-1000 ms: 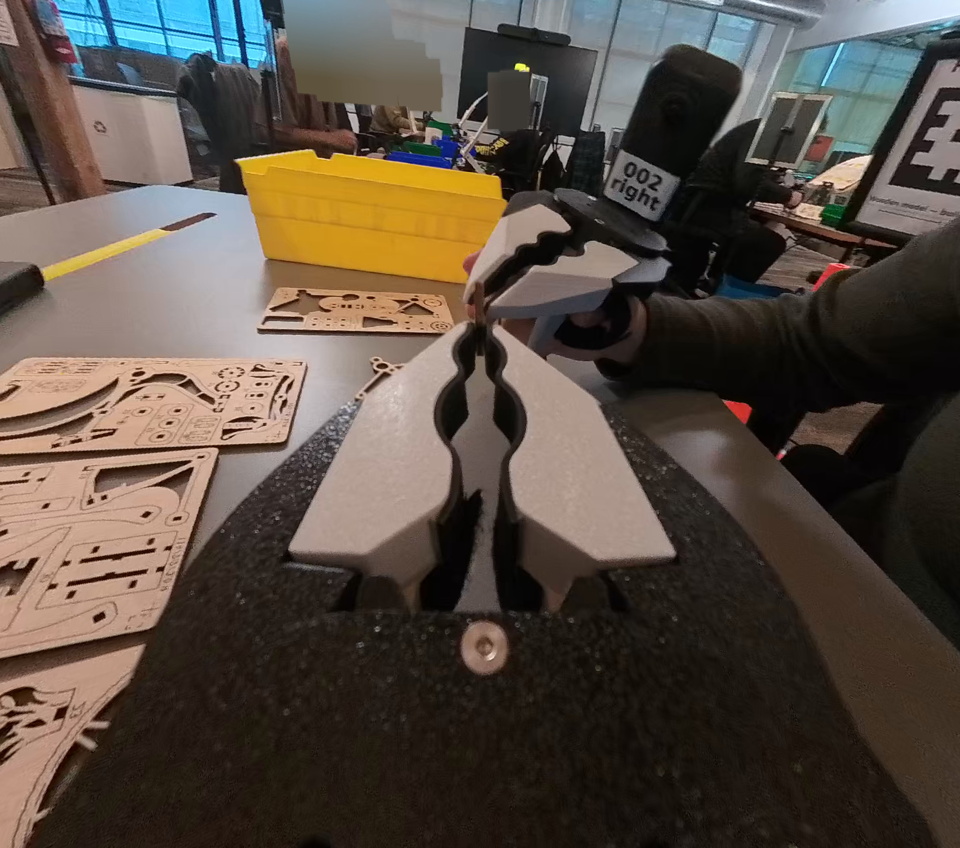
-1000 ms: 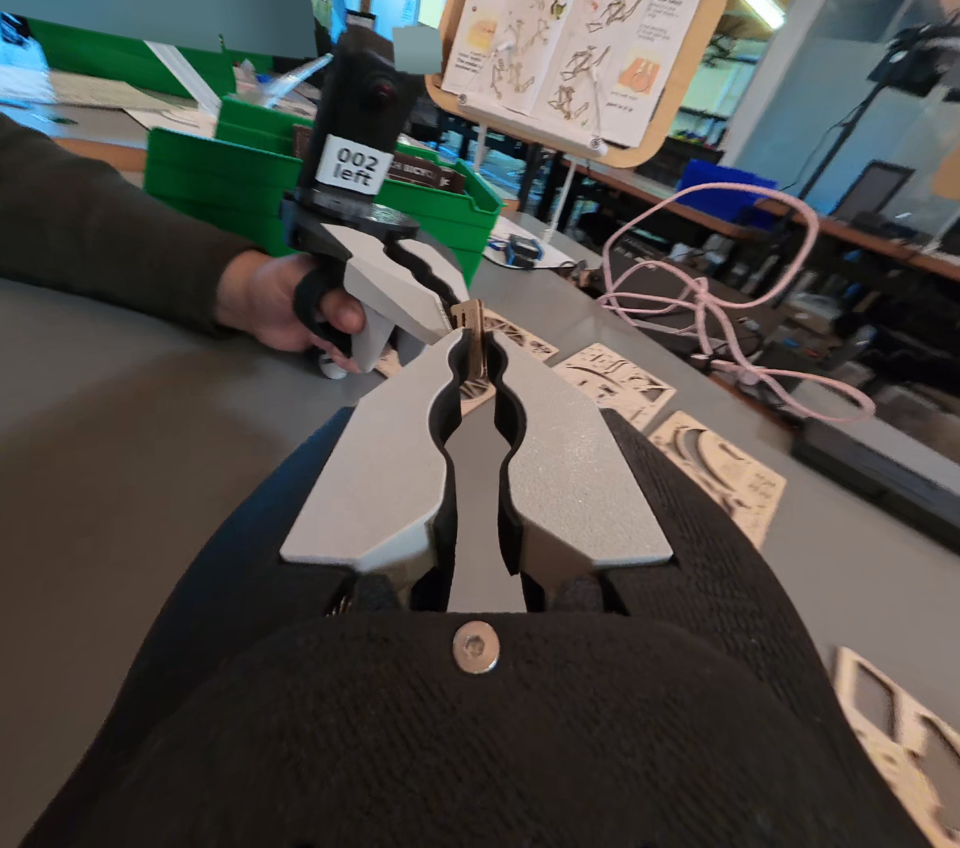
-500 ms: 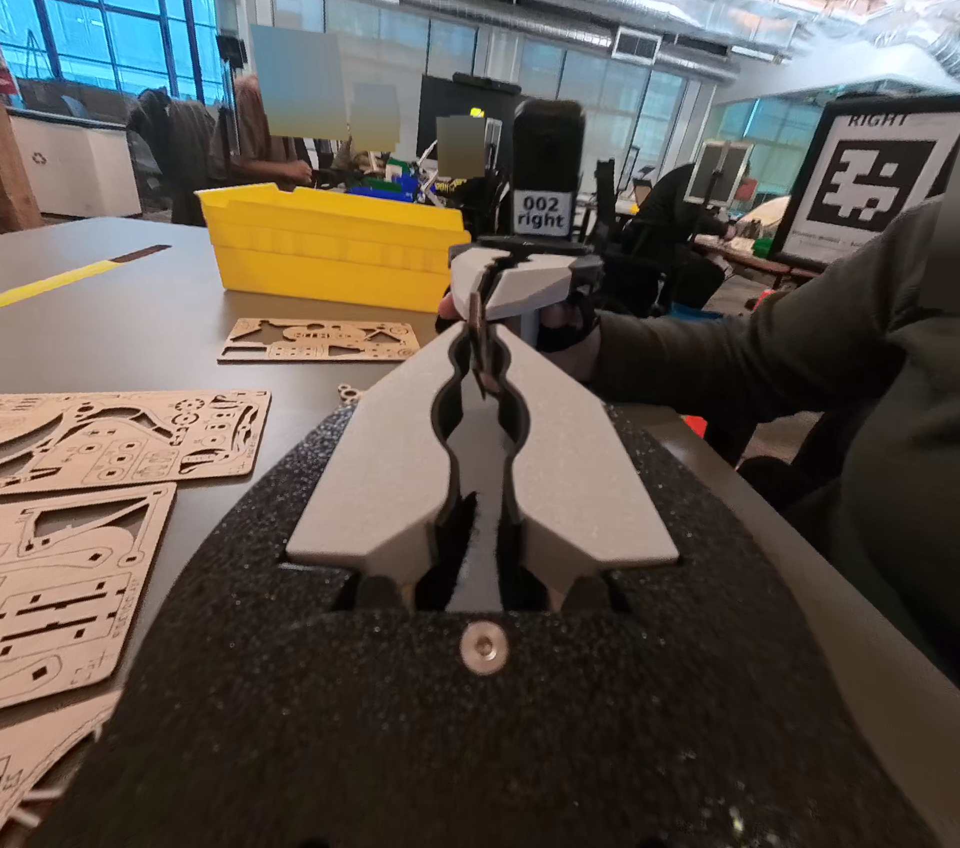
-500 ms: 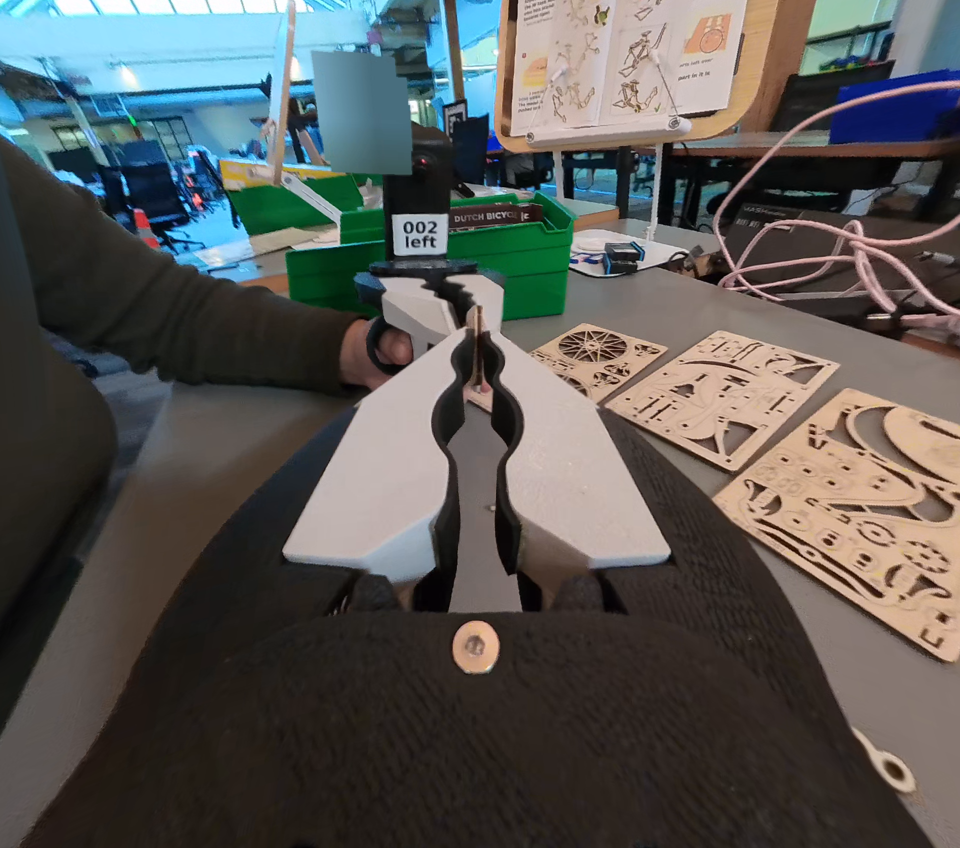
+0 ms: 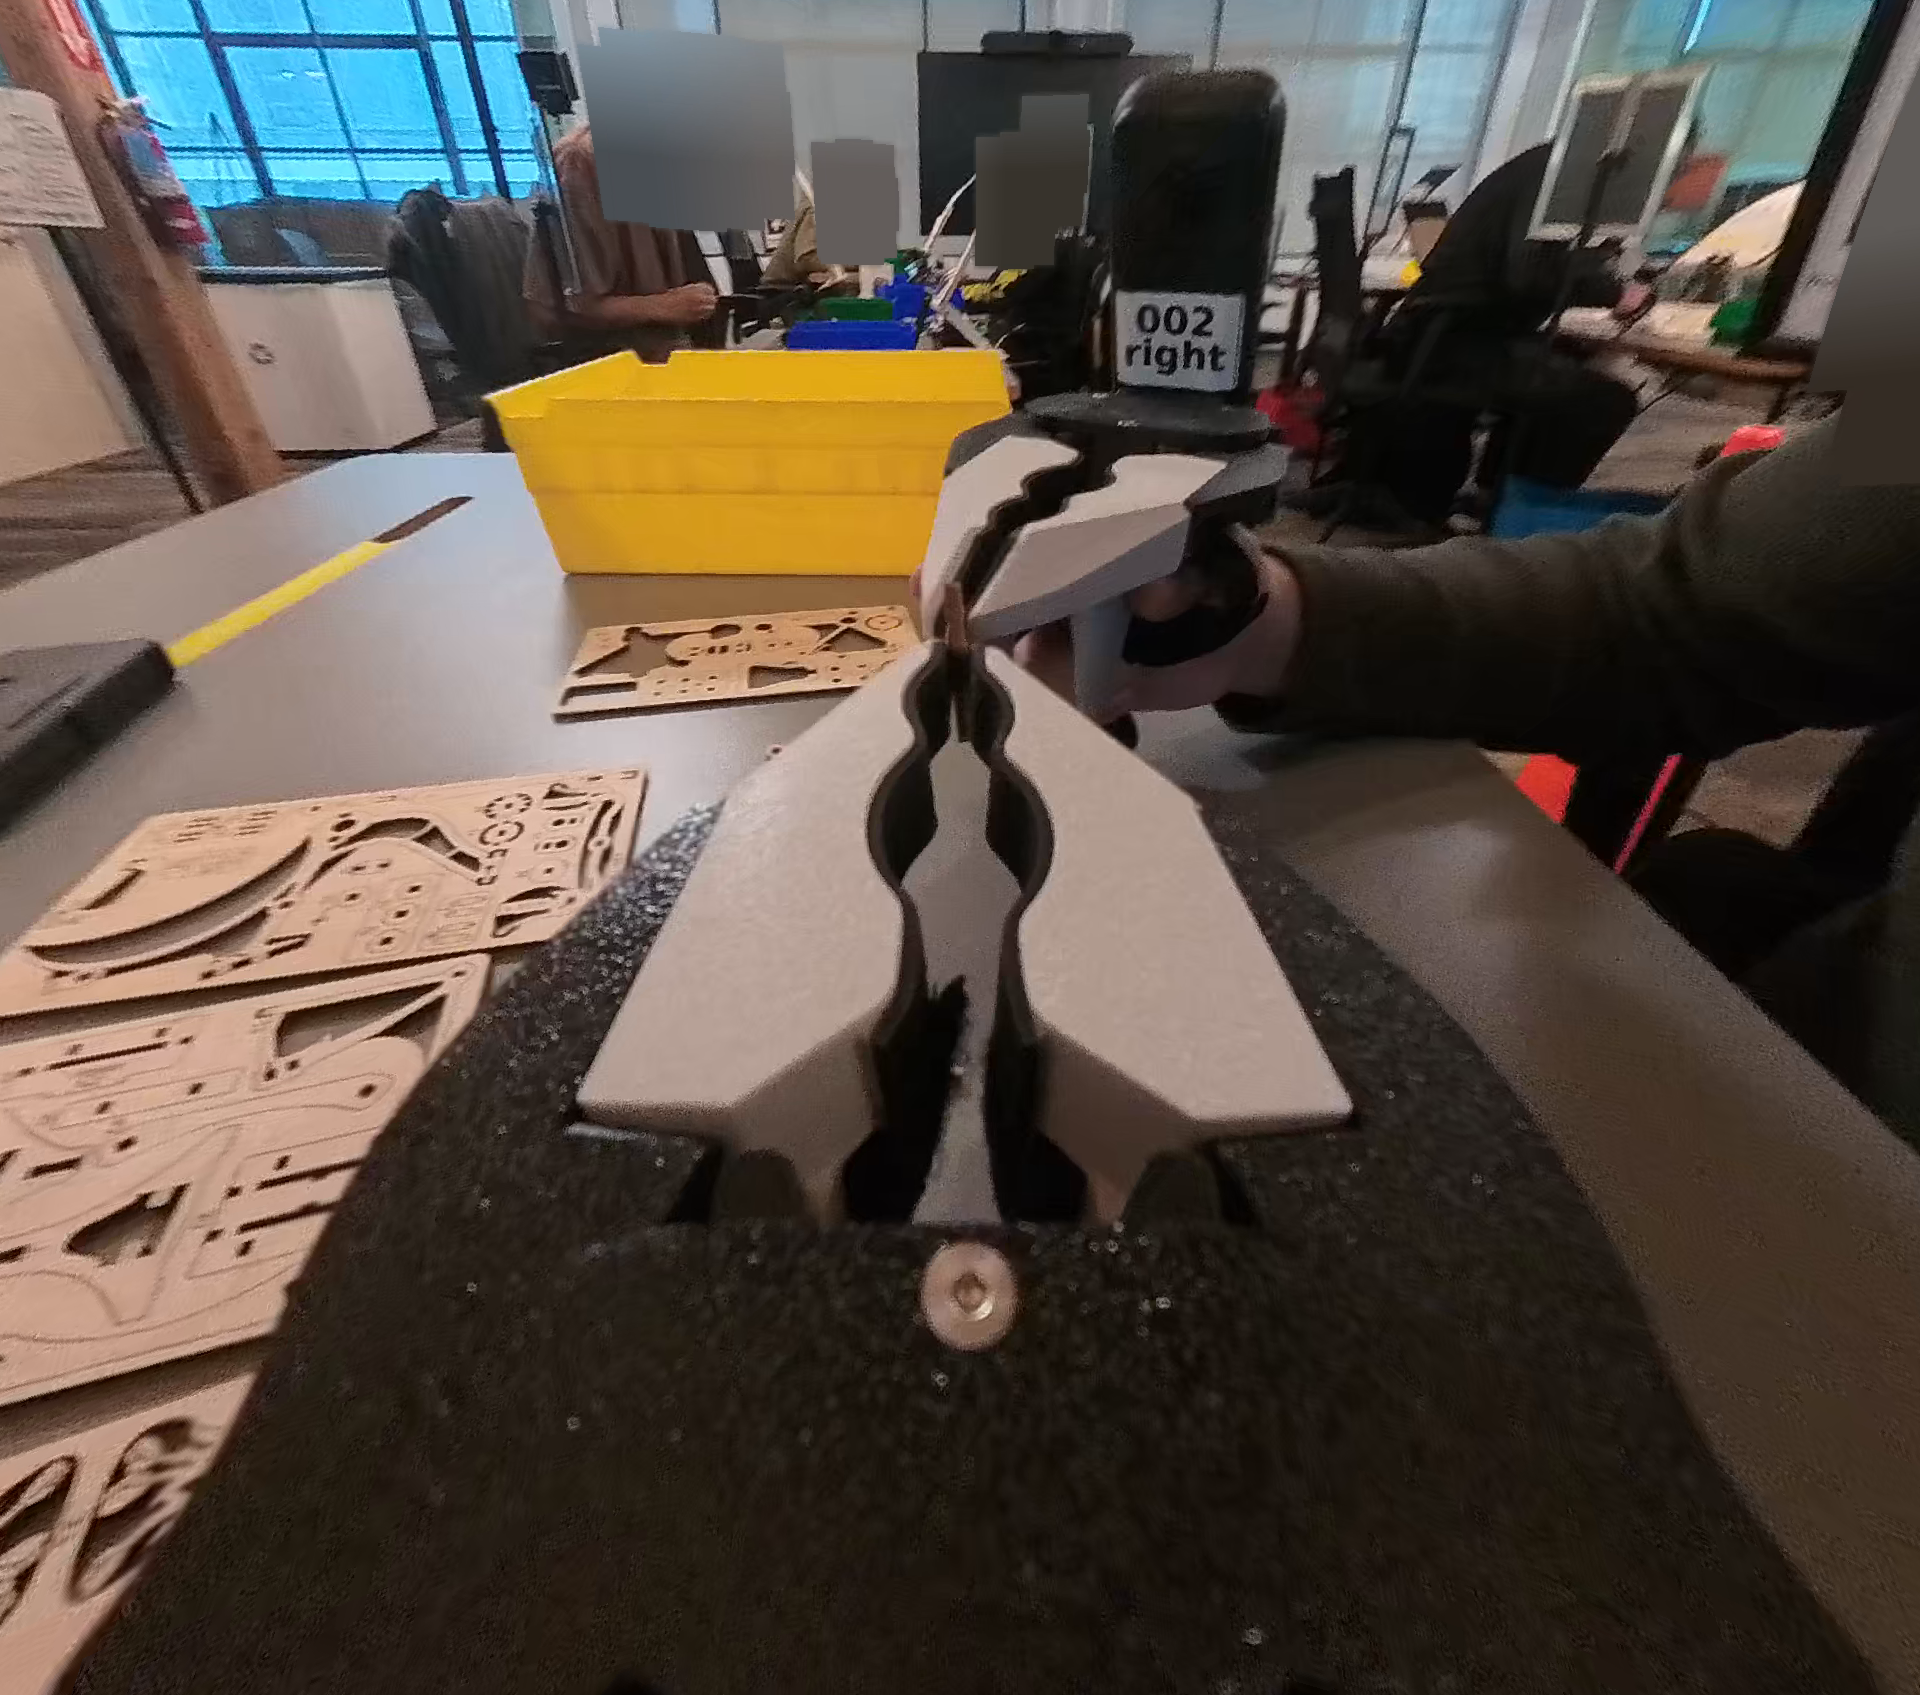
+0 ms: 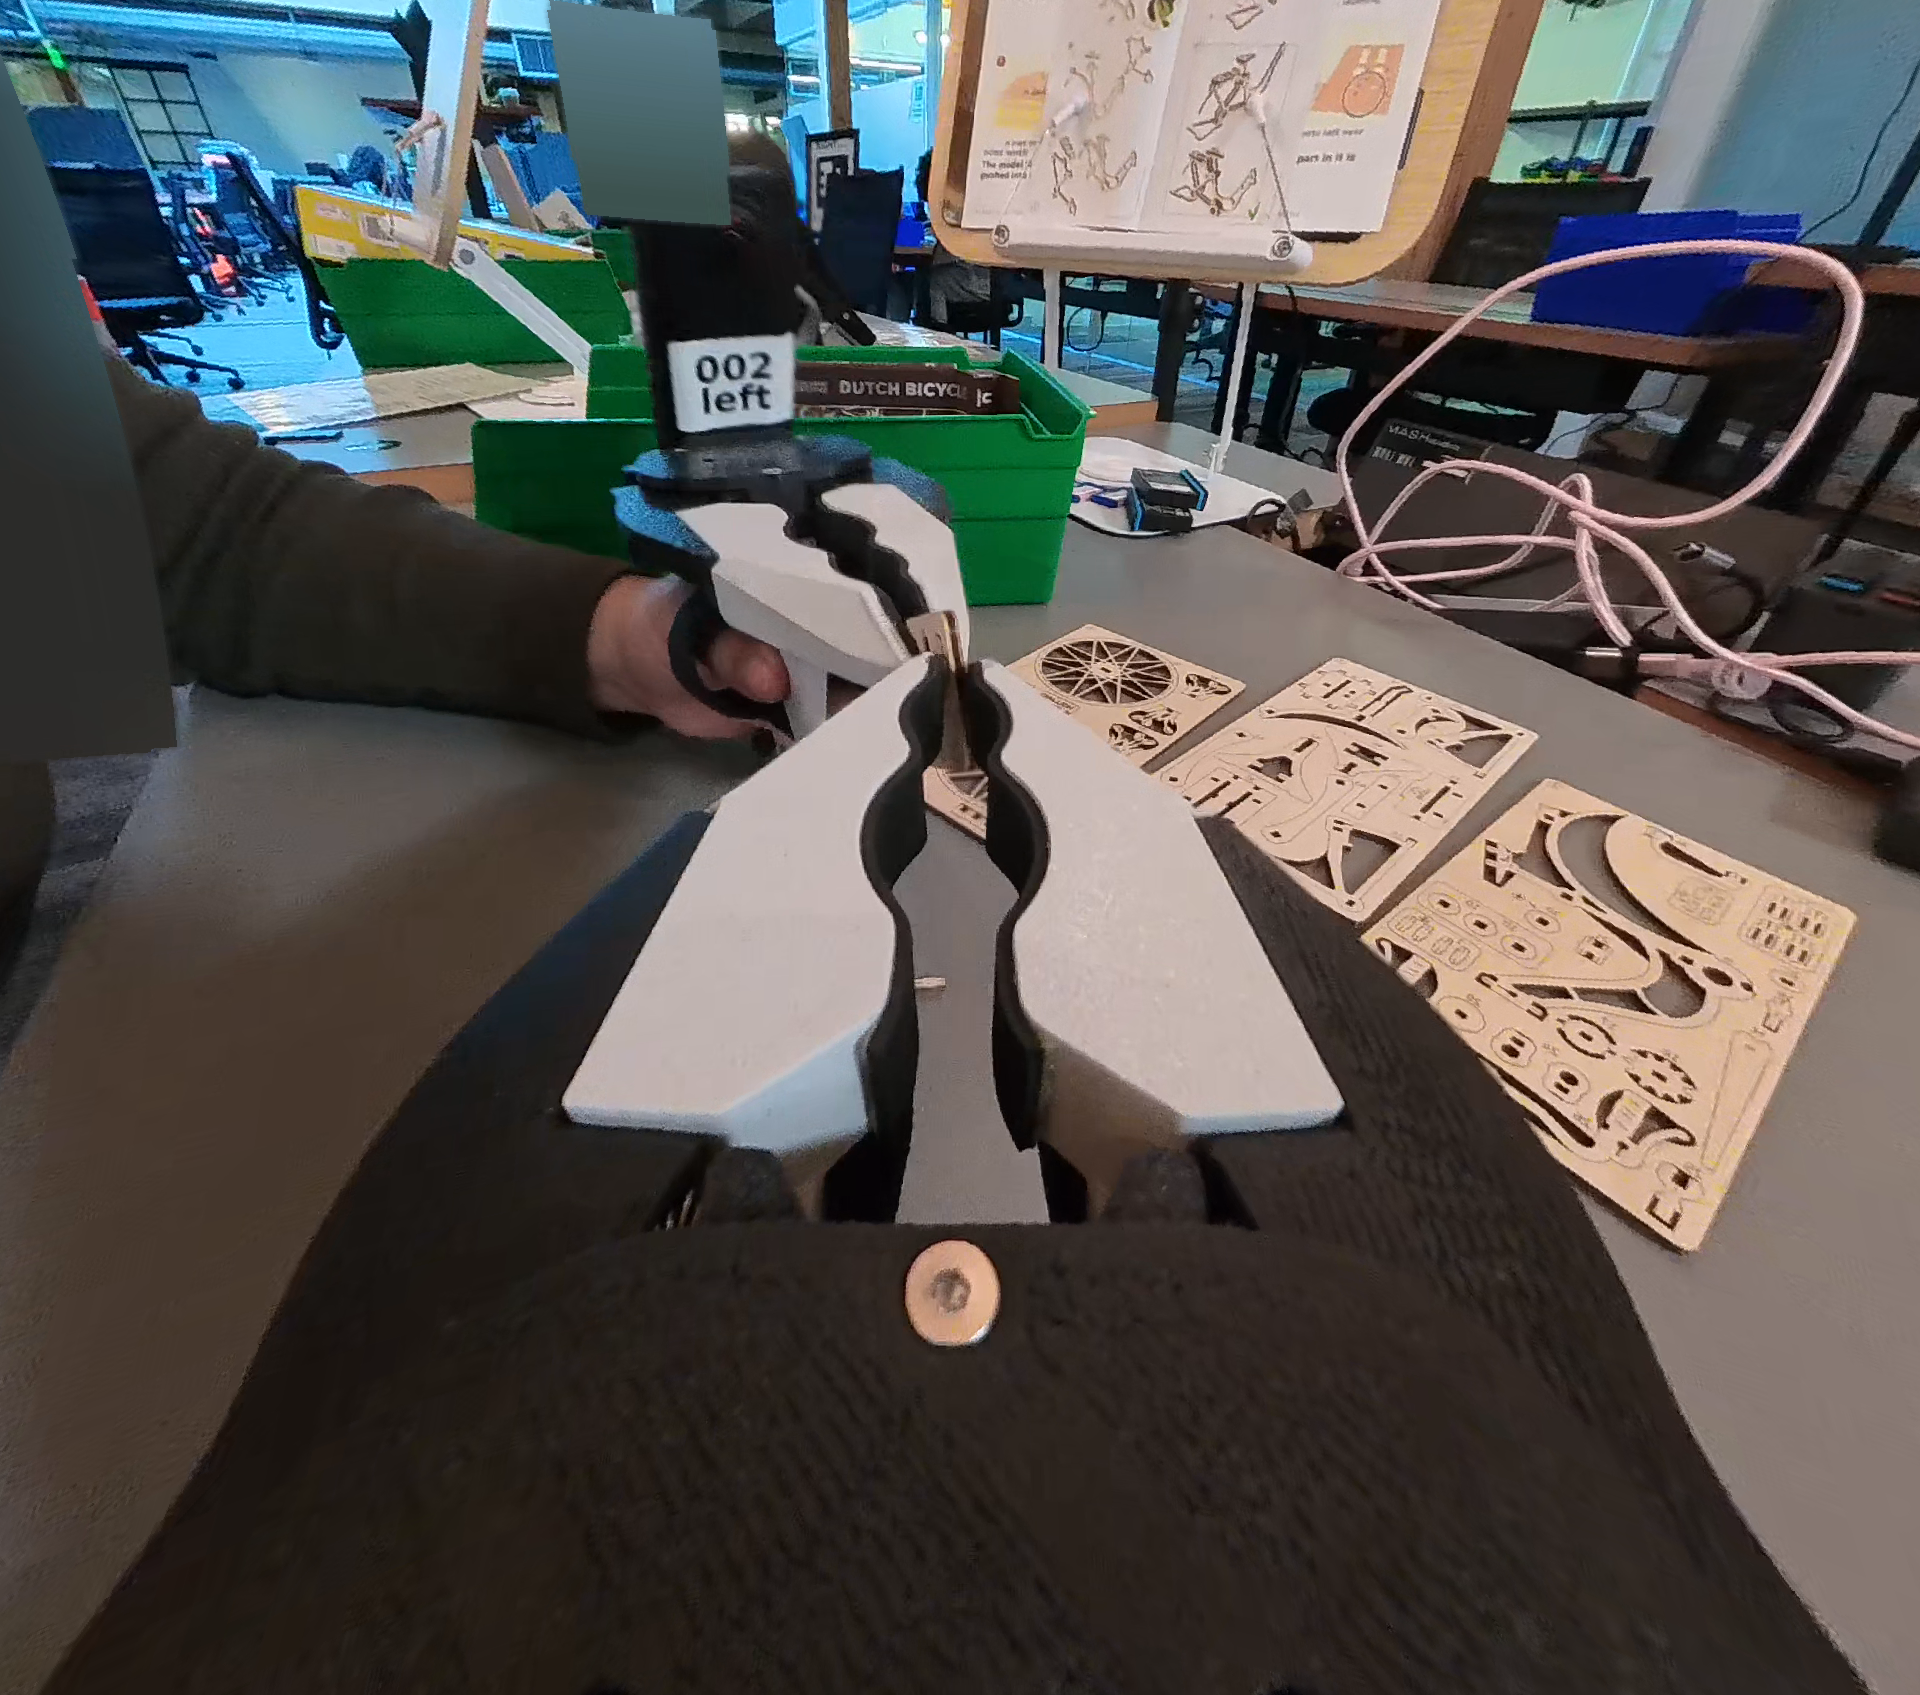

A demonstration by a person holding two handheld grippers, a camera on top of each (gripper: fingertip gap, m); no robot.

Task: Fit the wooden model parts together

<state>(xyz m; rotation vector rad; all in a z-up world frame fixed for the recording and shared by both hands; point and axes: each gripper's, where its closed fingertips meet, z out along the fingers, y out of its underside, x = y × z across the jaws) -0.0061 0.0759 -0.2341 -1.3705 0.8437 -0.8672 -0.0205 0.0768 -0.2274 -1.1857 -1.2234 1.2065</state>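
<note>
My left gripper is shut on a small thin wooden part that stands on edge between its tips. My right gripper is shut on another thin wooden part. The two grippers meet tip to tip above the grey table. In the left wrist view the right gripper comes in from the upper right. In the right wrist view the left gripper comes in from the upper left with a pale wooden tab showing at its tips. How the two parts join is hidden by the fingers.
Several laser-cut wooden sheets lie flat on the table beside the grippers. A yellow bin stands behind, and a green bin. An instruction board stands at the back. Pink cables lie nearby. Left and right tips are no more than a few centimetres apart.
Both grippers have stayed shut and tip to tip on the parts. They have turned relative to each other: each now sees the other at an angle instead of head-on.
</note>
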